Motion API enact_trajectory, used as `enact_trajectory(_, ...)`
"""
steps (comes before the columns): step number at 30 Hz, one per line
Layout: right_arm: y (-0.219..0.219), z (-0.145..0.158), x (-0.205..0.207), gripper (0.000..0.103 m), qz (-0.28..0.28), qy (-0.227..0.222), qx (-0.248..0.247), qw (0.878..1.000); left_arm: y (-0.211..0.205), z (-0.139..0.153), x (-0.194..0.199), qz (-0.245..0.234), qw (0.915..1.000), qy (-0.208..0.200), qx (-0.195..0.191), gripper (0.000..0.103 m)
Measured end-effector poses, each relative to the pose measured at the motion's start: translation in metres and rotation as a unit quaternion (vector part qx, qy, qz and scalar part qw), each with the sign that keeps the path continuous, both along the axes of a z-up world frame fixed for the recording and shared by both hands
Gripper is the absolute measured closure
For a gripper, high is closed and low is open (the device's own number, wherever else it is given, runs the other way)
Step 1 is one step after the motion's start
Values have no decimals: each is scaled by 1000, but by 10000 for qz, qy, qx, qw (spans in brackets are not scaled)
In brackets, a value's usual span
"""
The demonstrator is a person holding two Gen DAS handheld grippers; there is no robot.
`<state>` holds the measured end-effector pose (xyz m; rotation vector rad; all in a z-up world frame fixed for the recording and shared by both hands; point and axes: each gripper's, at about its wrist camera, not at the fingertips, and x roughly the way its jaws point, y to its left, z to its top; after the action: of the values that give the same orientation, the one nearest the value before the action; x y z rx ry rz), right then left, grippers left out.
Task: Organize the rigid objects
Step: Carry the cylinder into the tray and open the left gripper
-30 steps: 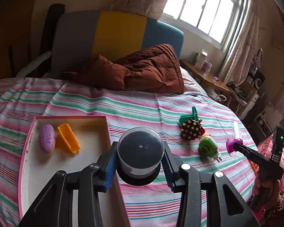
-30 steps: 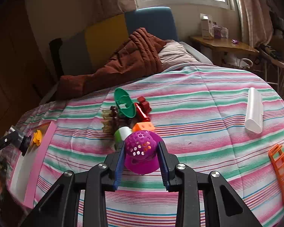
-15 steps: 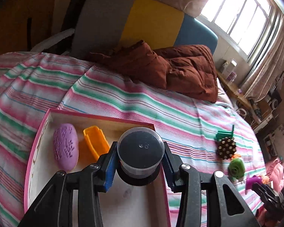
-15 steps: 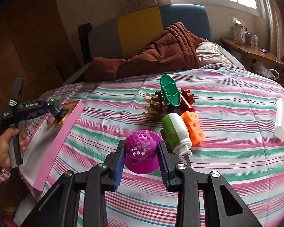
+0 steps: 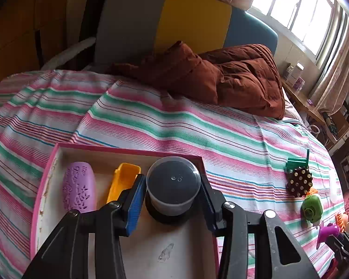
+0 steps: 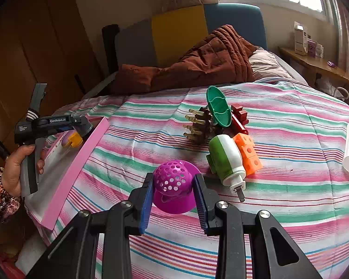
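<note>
Since a second ago my left gripper has swung from over the striped bed to above the pink-rimmed tray, so the tray's pale floor now lies under my left jaws, and the toy pile has slid to the right edge of that view. My right gripper has turned left; the tray and my left hand now show at the left of its view.

My left hand grips the handle from below, the tool pointing out over the tray. The left jaws are clamped on a clear-lidded black round container, its sides pressed by both blue pads. Beyond it in the tray lie a purple patterned piece and a yellow scoop-like piece, side by side.

The right jaws are closed on a magenta perforated dome toy, held above the bed. Just beyond it lie a green-and-white toy, an orange block, a brown peg piece, a green oval piece and a dark red block, clustered together.
</note>
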<state>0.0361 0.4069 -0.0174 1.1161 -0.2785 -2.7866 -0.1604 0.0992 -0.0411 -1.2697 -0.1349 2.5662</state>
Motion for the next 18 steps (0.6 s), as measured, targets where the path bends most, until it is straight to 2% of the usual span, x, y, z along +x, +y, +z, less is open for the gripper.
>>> enact_trajectory(4, -8, -3, 0, 69, 119, -14, 106, 9999, -7, 6, 11, -27, 9999, 111, 49, 50)
enact_trajectory(9, -14, -4, 0, 69, 154, -44, 125, 9998, -19, 10, 13, 76, 9994, 33, 342, 48)
enact_trajectory(16, -24, -4, -6, 69, 177, -246, -245, 9992, -33, 17, 27, 77, 9983, 50, 583, 47)
enact_trajectory(18, -32, -4, -8, 69, 228, -295, -305, 9988, -36, 21, 27, 55, 9971, 102, 747, 43)
